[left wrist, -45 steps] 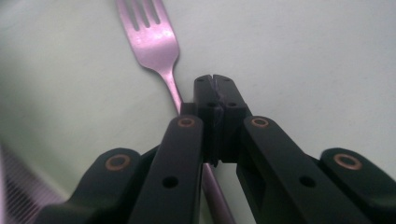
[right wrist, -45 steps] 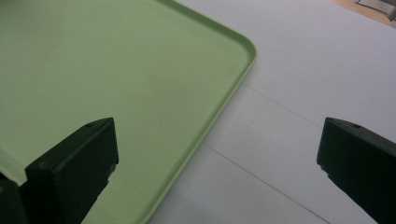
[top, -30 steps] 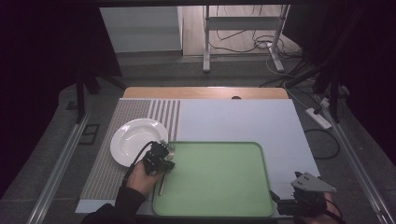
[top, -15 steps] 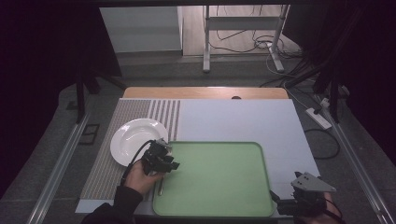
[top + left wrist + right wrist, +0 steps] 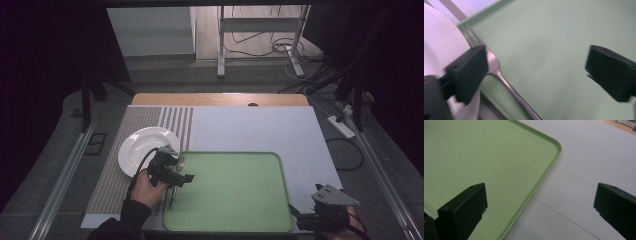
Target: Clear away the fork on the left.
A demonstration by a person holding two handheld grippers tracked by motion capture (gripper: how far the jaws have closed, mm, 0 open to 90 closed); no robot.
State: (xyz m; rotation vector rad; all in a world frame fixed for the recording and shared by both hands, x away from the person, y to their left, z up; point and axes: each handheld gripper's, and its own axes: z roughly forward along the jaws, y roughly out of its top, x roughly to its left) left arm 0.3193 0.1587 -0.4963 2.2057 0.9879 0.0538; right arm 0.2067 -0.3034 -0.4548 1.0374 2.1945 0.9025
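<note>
At the far left, the white plate (image 5: 145, 149) lies on the striped mat (image 5: 125, 165), in the same place as one second ago. Just to its right, the left tool (image 5: 182, 176) has moved a little: before, it was over the left edge of the green tray (image 5: 235, 200), and now it has shifted slightly toward the tray's inside while the hand (image 5: 147, 187) stays low at the mat. Its jaws stand wide apart and hold nothing. The fork (image 5: 499, 72) lies below them, with its prongs on the tray near the plate and its handle running back over the tray's left rim; in the left gripper view one jaw is just beside the fork's neck, though the blur there makes it hard to say if they touch. I judge that the fork has been set down or is about to be taken, so the grasp is not yet made. Far to the right, the right tool (image 5: 320, 215) has not moved; it rests near the tray's right front corner, jaws apart and empty, over the white table (image 5: 250, 125).
</note>
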